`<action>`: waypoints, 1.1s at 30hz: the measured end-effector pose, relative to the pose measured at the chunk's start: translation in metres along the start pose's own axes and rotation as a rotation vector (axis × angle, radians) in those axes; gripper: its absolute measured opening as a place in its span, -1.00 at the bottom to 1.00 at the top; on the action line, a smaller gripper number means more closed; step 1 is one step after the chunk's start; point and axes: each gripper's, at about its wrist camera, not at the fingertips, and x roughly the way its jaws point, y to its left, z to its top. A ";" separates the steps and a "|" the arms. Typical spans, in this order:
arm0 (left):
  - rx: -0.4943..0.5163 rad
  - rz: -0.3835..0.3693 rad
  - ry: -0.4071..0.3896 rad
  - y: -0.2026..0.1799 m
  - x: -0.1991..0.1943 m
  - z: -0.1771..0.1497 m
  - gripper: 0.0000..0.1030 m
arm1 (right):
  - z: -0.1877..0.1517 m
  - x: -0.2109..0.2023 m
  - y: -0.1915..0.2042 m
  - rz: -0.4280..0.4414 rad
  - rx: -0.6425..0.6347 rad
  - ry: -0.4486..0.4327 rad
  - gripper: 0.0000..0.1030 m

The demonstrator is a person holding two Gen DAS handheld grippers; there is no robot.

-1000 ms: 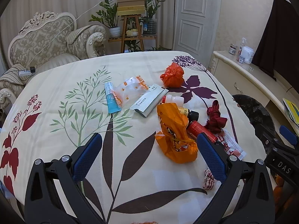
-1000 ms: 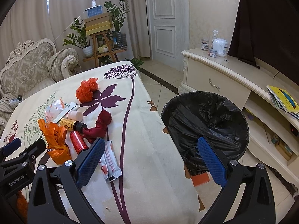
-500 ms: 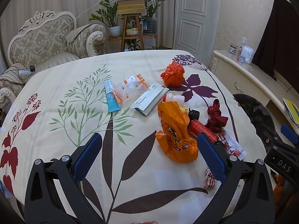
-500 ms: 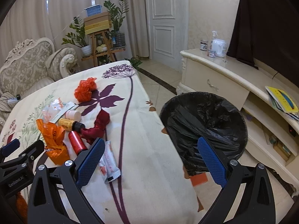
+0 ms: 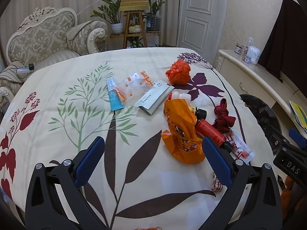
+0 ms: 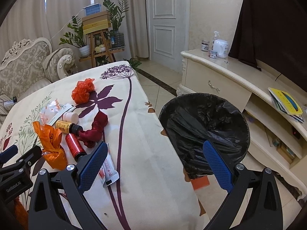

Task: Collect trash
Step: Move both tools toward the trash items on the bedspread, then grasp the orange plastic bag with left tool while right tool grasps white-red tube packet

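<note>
Since both tongs, left gripper (image 5: 153, 161) & right gripper (image 6: 156, 164), gape wide w/ nothing held, drop right onto the white sachet (image 6: 108, 172) nearest, pinch mid-body, then carry it over to the bin (image 6: 207, 122).

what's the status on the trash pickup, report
Left gripper open, empty, above the tablecloth. Right gripper open, empty. Orange bag, red bottle, sachet not yet in bin. Nothing blocking.

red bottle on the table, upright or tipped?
Tipped: the red bottle lies on its side on the tablecloth, black cap end nearest the camera.
</note>
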 end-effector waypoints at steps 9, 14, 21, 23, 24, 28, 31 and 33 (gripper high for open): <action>0.012 -0.006 0.041 -0.011 0.012 0.004 0.47 | -0.001 0.000 0.000 0.020 0.004 -0.004 0.86; 0.032 -0.021 0.047 -0.018 0.017 0.008 0.33 | -0.002 0.001 0.001 0.029 0.001 0.003 0.80; 0.059 -0.094 0.063 -0.026 0.028 0.010 -0.10 | -0.003 0.011 0.001 0.043 0.012 0.044 0.29; 0.074 -0.089 0.063 -0.029 0.029 0.011 -0.24 | -0.004 0.012 0.003 0.045 0.004 0.048 0.28; 0.083 -0.085 0.061 -0.030 0.029 0.011 -0.29 | -0.004 0.013 0.004 0.049 0.001 0.050 0.28; 0.103 -0.083 0.058 -0.034 0.029 0.012 -0.32 | -0.005 0.014 0.008 0.059 -0.005 0.054 0.28; 0.098 -0.068 0.059 -0.033 0.029 0.012 -0.22 | -0.005 0.014 0.011 0.061 -0.007 0.059 0.28; 0.071 -0.061 0.061 -0.028 0.029 0.012 0.17 | -0.005 0.014 0.010 0.063 -0.003 0.062 0.28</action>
